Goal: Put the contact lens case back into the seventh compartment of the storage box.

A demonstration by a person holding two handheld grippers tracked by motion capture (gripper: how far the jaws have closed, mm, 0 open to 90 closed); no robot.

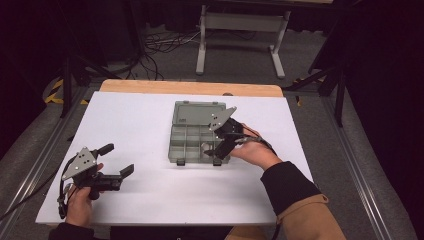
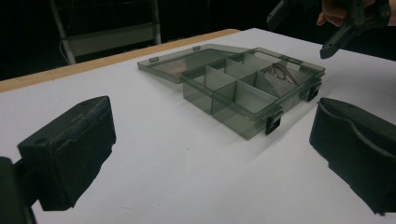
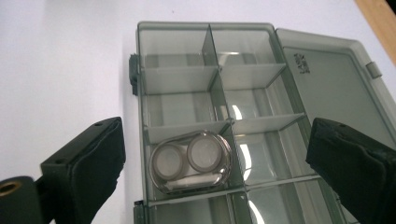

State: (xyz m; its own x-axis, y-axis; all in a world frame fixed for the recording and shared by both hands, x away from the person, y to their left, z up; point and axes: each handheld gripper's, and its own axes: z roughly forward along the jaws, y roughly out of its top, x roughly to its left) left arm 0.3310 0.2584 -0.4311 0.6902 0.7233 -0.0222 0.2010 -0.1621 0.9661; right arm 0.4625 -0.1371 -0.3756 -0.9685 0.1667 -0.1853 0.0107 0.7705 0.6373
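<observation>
A grey see-through compartment box [image 1: 196, 156] lies on the white table [image 1: 145, 120] with its lid [image 1: 197, 113] folded back flat. In one compartment rests a clear contact lens case [image 3: 190, 161] with two round caps, also visible as the lens case [image 2: 280, 73] from the left. My right gripper [image 1: 216, 150] hovers over the box's near right part, open, its pads [image 3: 88, 158] standing wide on either side of the case without touching it. My left gripper [image 1: 117, 160] rests at the front left of the table, open and empty, aimed toward the box [image 2: 243, 119].
A wooden strip [image 1: 190, 88] edges the table's far side. Beyond it stand a white metal frame [image 1: 240, 30] and cables on the floor. White tabletop stretches between the left gripper and the box. Metal rails run along both sides of the table.
</observation>
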